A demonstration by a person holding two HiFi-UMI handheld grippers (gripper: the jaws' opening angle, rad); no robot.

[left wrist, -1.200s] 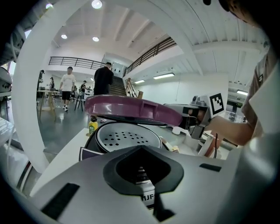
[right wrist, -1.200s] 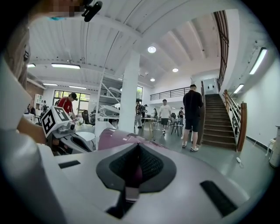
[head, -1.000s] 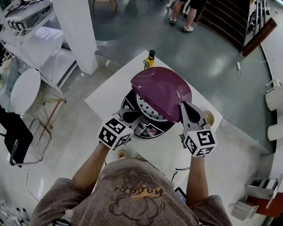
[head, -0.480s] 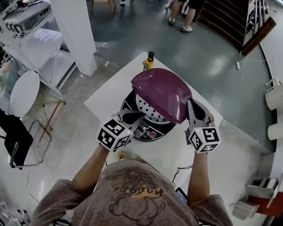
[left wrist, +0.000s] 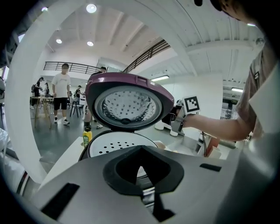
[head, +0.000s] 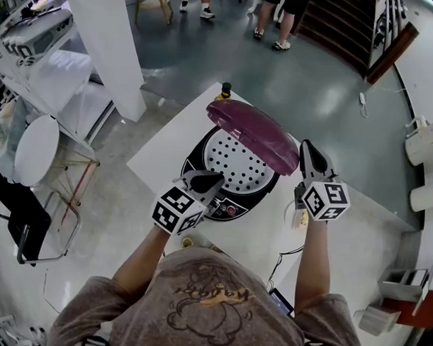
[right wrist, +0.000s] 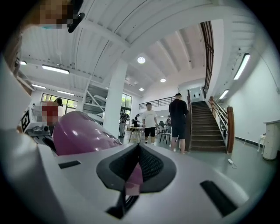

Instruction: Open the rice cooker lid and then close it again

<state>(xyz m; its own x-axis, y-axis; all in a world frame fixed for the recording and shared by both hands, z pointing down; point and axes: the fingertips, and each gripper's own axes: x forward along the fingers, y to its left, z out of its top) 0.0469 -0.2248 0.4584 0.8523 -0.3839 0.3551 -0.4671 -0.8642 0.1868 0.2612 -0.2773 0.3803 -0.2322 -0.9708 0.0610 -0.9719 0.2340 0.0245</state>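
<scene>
Two claws pinched shut, empty. My left claw [head: 210, 180] at rice cooker [head: 234, 162] front; right claw [head: 307, 146] just beside raised purple lid [head: 253, 131]. Cooker on tabletop [head: 168, 140].

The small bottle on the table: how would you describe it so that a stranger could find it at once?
Find the white table in the middle of the head view, carrying a black rice cooker with its purple lid raised. At the table's far corner, just behind that lid, stands the small bottle. It alone is yellow, upright and slim, with a dark cap.
</scene>
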